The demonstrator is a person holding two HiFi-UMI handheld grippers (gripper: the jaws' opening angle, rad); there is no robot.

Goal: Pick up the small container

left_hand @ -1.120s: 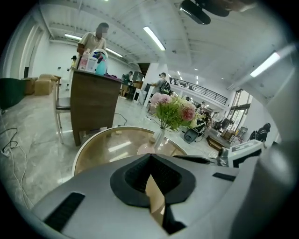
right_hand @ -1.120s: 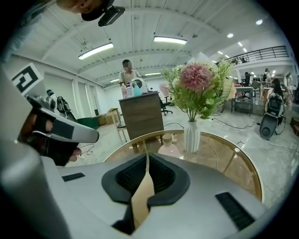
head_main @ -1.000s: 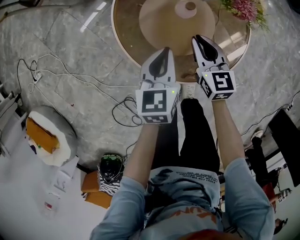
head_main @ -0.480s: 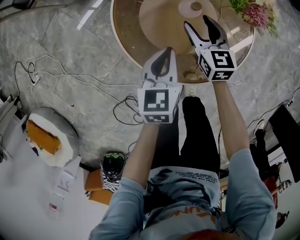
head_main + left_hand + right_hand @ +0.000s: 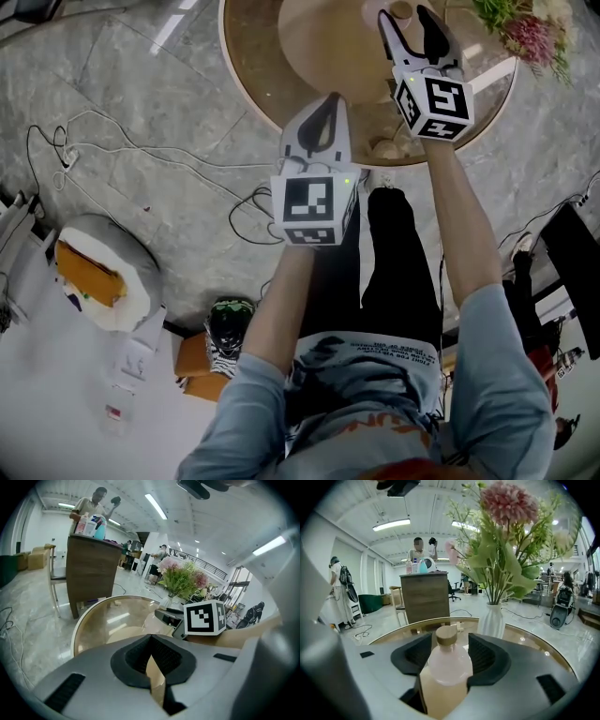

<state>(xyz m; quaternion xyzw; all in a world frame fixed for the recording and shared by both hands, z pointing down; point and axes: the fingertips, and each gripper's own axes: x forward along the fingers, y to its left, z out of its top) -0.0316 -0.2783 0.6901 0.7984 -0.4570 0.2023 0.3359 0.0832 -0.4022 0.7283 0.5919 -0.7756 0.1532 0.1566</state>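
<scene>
Pinkish small container (image 5: 446,663) sits between the right gripper's (image 5: 419,22) closing jaws. An off-centre squeeze might topple it. Left gripper (image 5: 151,654) is closed, empty.

Table (image 5: 258,56): round, with glass top.
Flowers (image 5: 508,503): pink and green, standing upright in white vase (image 5: 492,620) on the table.
Cables (image 5: 246,217): loose on grey floor.
Counter (image 5: 424,597): wooden, beyond the table.

small container (image 5: 401,9): mostly hidden, head view | flowers (image 5: 530,37): cut by top edge | table (image 5: 253,56): far side cut off
</scene>
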